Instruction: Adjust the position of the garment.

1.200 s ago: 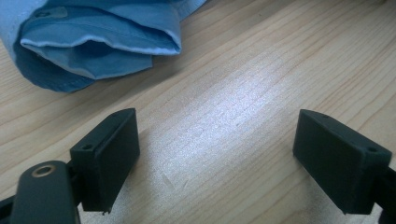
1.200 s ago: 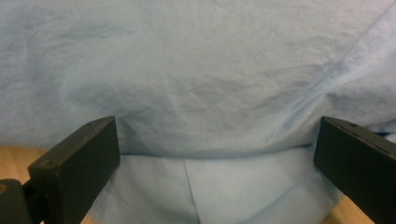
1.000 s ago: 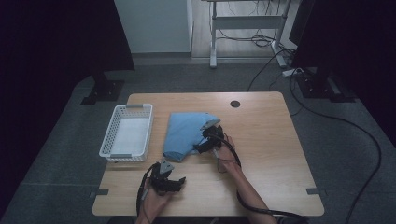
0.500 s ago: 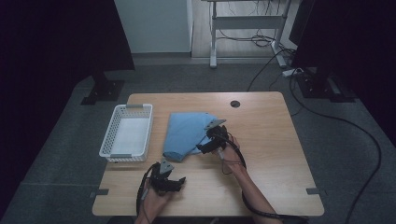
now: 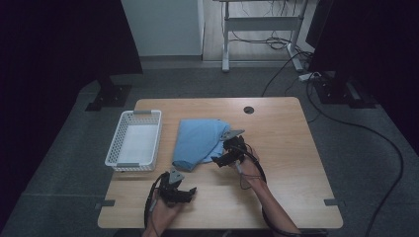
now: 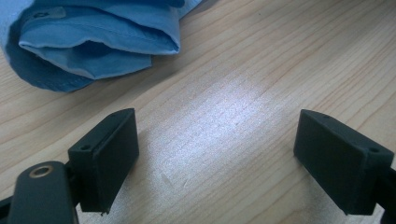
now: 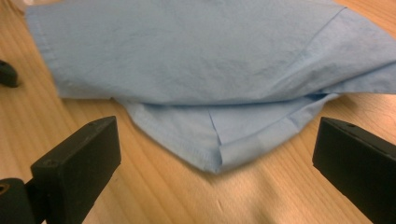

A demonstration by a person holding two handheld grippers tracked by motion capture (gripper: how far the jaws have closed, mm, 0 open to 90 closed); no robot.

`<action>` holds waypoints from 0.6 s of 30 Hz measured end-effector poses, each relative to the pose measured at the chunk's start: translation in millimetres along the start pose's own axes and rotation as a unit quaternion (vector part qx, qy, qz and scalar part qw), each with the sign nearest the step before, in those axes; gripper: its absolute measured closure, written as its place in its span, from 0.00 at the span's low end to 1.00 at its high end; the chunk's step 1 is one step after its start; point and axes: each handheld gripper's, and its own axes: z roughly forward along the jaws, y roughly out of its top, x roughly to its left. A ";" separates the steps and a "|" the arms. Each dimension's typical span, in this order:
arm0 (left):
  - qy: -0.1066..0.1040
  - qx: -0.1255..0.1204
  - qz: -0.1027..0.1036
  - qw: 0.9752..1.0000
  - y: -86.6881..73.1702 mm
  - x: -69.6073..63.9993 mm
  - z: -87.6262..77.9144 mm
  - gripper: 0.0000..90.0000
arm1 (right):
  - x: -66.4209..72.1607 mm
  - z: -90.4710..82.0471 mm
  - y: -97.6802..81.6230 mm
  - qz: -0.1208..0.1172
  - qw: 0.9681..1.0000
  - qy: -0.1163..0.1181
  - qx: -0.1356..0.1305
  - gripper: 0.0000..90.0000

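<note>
The blue cloth is lying folded near the middle of the counter, just to the right of the white basket. Both tongs are working close to it. The right tongs are hovering at the cloth's near right edge, and in the right gripper view the jaws are standing wide apart with nothing between them; the cloth's folded corner is pointing straight at the gap, not yet inside it. The left tongs are sitting nearer the person than the cloth, low over the bare wood, and they too are gaping open and holding nothing, with the cloth's rounded fold lying just beyond the left jaw in the left gripper view.

Now, the cloth itself: it is looking thin, soft and light, a woven shirt-type fabric with stitched hems, stacked in several layers. It is going to drape and sag the moment it is lifted, and a pinch on the top layer alone is likely to peel that layer off and let the fold fall open. The hemmed corner facing the right tongs is looking like the best place to bite, since the stitching is giving a thicker, firmer edge. For keeping the fold together, I would judge the jaws are needing to slide along the wood and take every layer at once. Slipping seems a small risk; unfolding is the bigger one.
</note>
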 end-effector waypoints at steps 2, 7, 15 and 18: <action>0.000 0.000 0.000 1.000 0.0 0.0 0.0 0.15 | 0.6 -6.8 -2.9 -0.001 1.000 0.001 -0.003 0.01; 0.000 0.000 0.000 1.000 0.1 0.1 0.0 0.15 | 0.8 -15.1 -6.4 -0.003 1.000 0.002 -0.006 0.02; 0.000 0.000 0.000 1.000 0.1 0.1 0.2 0.15 | 3.7 -29.6 -14.5 0.000 1.000 0.004 -0.006 0.02; 0.000 0.000 0.000 1.000 0.1 0.1 0.2 0.15 | 4.9 -33.9 -17.3 0.000 1.000 0.003 -0.007 0.02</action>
